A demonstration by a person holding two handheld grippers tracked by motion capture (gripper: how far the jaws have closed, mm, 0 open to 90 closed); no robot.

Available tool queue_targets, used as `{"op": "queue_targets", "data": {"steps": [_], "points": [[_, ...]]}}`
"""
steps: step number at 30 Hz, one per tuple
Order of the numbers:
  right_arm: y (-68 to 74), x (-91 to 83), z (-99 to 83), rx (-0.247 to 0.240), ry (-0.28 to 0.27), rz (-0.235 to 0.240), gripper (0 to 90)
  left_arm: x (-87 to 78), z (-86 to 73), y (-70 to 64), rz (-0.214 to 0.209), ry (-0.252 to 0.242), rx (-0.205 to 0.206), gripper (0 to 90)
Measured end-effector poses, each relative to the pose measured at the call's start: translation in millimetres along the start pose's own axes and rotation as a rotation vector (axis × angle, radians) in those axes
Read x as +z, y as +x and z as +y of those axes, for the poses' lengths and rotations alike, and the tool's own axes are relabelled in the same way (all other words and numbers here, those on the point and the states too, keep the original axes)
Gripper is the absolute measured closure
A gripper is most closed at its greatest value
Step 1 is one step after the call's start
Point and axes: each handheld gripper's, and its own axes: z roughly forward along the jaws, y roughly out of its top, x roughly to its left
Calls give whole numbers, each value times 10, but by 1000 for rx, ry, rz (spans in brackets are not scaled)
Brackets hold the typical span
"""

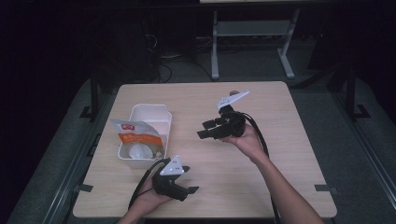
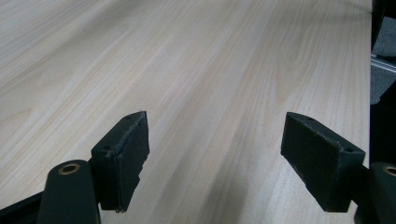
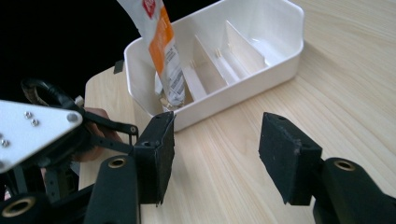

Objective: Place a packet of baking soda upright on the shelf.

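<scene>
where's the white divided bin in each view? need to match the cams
High view: white bin left of centre on the table, orange-and-white pouch standing in its near end.
Right gripper view: top centre, beyond the open jaws, dividers visible, pouch at its left end.
Left gripper view: not in it; bare tabletop between the open jaws.
Shared landmark: the light wood table.

table – matt pale wood | bin – smooth white plastic | pouch – glossy
</scene>
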Motion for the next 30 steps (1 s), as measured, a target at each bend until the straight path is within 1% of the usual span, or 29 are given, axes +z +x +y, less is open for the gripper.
{"op": "queue_targets", "data": {"steps": [3,4,6,9,10,12,13,15,16,17,20,23,25,30], "points": [[-20,-36,-34,5,-4,-4,435,-1,-1,7,2,-2,-2,232],[-34,-58,-50,11,0,-5,431,-2,-1,10,1,-2,-6,231],[-65,-117,-92,24,-8,-13,422,-9,-1,14,1,-7,-14,233],[-76,-151,-121,24,-14,-22,417,-24,0,27,3,-15,-20,233],[-93,-189,-163,32,-19,-28,414,-28,-2,33,5,-17,-23,233],[-102,-210,-184,36,-20,-32,410,-32,-7,46,7,-16,-26,233],[-120,-255,-239,48,-25,-37,401,-34,-9,48,8,-15,-27,232],[-127,-270,-256,52,-23,-40,393,-36,-9,51,9,-15,-28,232],[-138,-311,-309,62,-25,-52,383,-36,-9,52,10,-17,-30,232],[-138,-311,-309,62,-25,-52,383,-35,-9,53,10,-17,-31,232],[-169,-385,-386,76,-29,-68,373,-29,-11,56,10,-17,-35,231],[-181,-419,-416,84,-31,-72,365,-24,-11,61,10,-18,-37,231],[-196,-464,-444,91,-18,-80,355,-30,-10,66,12,-17,-38,231],[-202,-520,-494,96,-23,-94,352,-34,-11,73,13,-19,-42,230]]}}
